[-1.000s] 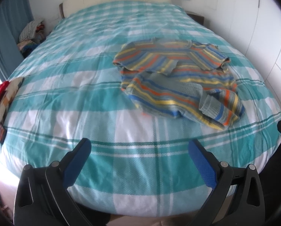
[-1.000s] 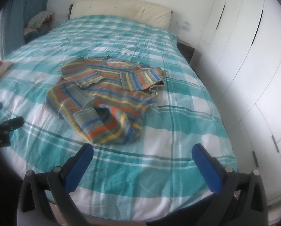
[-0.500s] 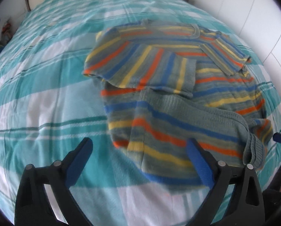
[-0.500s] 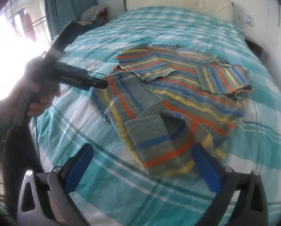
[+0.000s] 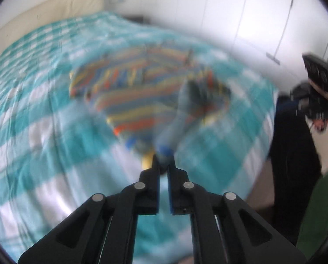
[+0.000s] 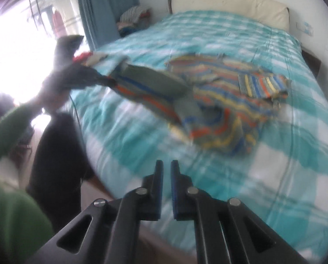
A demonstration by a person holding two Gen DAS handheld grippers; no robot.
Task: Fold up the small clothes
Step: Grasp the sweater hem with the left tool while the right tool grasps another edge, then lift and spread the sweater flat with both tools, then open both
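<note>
A striped knit sweater [image 6: 225, 101], grey with orange, yellow and blue bands, lies crumpled on the bed with the teal plaid cover [image 6: 284, 154]. My left gripper [image 5: 163, 161] is shut on the sweater's hem [image 5: 164, 147] and holds it pulled off the bed toward the near edge; the right wrist view shows it [image 6: 106, 79] stretching the fabric out to the left. The sweater [image 5: 142, 92] is blurred in the left wrist view. My right gripper [image 6: 167, 165] is shut, empty, above the bed's near edge and apart from the sweater.
A cream headboard [image 6: 229, 6] stands at the far end. White wardrobe doors [image 5: 240, 15] line one side. A teal curtain [image 6: 106, 6] and a pile of clothes [image 6: 133, 19] are by the bright window. My green sleeve [image 6: 8, 132] is at the left.
Both grippers have shut. The left one has taken hold of the sweater's hem and pulled it back toward the bed's edge. The right one has drawn back from the sweater, empty.
</note>
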